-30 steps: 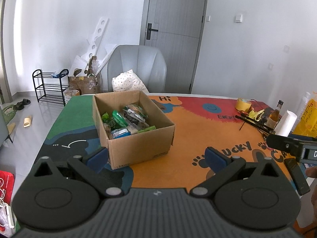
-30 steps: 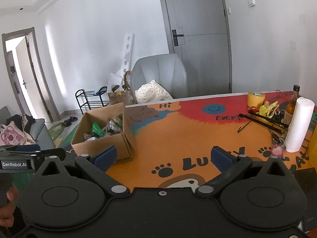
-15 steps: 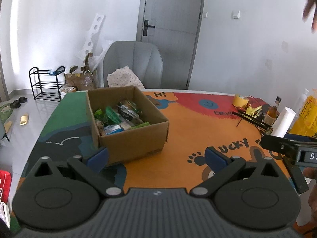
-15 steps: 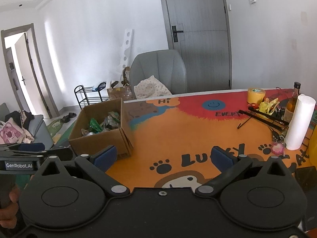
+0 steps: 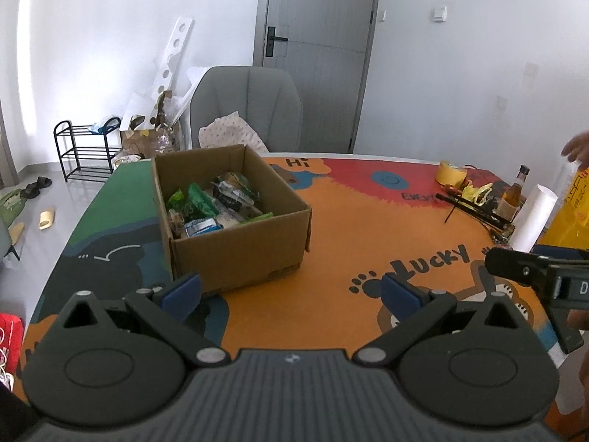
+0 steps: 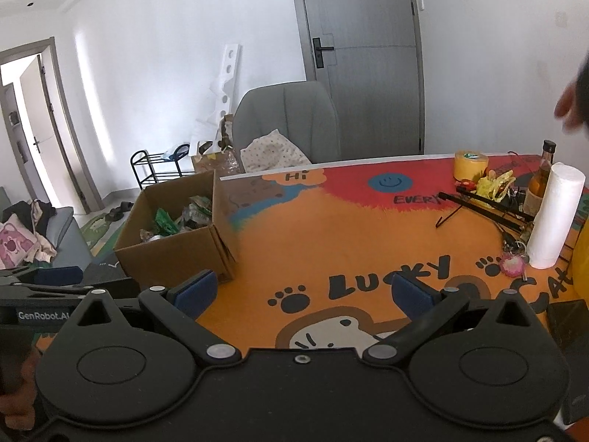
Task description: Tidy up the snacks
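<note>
Hovering low over the worktop (image 5: 331, 228) with both sets of jaws spread wide and nothing pinched: left gripper (image 5: 291, 289) just in front of the cardboard box (image 5: 235, 246), right gripper (image 6: 303, 289) further to the right, over the paw prints and the big black letters. Resting all together inside the one open box: the snacks (image 5: 215, 202), a jumbled heap of green, silver and blue packets. Too tangled to count well, maybe eight or so. None seen lying loose on the worktop. Fitting two stories: snacks all gathered into the box and the job near its end, or snacks waiting in the box to be taken out and sorted. No way to tell which from here, so no sure next move. For any reach into the box: lining up over the open top, coming down between the tall side walls, and pinching a single thin, slippery packet without dragging its neighbours along. Counting the rest at the far right edge: one roll of yellow tape (image 6: 471, 164), one brown bottle (image 6: 541, 175), one white paper roll (image 6: 556, 217), one pink trinket (image 6: 511, 267), plus a messy pile of black sticks and yellow wrapping. Showing at the right edge, blurry: one bare hand (image 5: 578, 149). Standing behind the worktop: one grey chair (image 5: 250, 107).
</note>
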Demonstrator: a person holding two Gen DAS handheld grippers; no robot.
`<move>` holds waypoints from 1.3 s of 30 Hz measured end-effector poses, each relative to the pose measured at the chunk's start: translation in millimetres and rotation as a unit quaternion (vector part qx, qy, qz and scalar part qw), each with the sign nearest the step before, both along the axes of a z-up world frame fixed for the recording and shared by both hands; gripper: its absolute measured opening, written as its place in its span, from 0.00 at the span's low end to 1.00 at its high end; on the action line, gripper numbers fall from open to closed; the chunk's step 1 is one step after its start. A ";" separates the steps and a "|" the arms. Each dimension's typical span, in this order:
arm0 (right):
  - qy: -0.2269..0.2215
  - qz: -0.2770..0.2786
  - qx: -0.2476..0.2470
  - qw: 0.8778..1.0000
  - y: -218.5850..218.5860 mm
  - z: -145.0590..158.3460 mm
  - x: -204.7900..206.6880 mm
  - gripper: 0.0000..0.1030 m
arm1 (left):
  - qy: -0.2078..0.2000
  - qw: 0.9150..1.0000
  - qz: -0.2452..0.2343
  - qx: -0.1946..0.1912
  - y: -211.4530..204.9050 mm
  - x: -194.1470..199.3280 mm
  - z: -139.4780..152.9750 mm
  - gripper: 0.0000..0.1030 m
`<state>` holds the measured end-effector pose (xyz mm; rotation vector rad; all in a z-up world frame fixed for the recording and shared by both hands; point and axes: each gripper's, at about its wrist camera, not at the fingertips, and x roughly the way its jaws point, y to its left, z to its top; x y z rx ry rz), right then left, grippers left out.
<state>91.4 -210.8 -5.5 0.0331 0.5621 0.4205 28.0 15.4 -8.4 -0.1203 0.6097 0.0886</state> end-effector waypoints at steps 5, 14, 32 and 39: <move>0.002 -0.002 0.003 1.000 -2.4 -0.5 1.5 1.00 | -0.004 1.000 0.001 0.005 -5.4 -0.9 -2.0 1.00; 0.006 0.001 0.000 1.000 -3.7 -4.8 2.4 1.00 | -0.006 1.000 0.000 0.006 -13.9 -0.3 -1.3 1.00; 0.006 0.002 0.006 1.000 -2.9 -4.1 3.3 1.00 | -0.006 1.000 -0.001 0.015 -3.4 -5.4 9.2 1.00; 0.002 0.007 0.004 1.000 -0.9 -3.6 1.3 1.00 | -0.010 1.000 0.000 0.015 -1.9 -7.6 10.6 1.00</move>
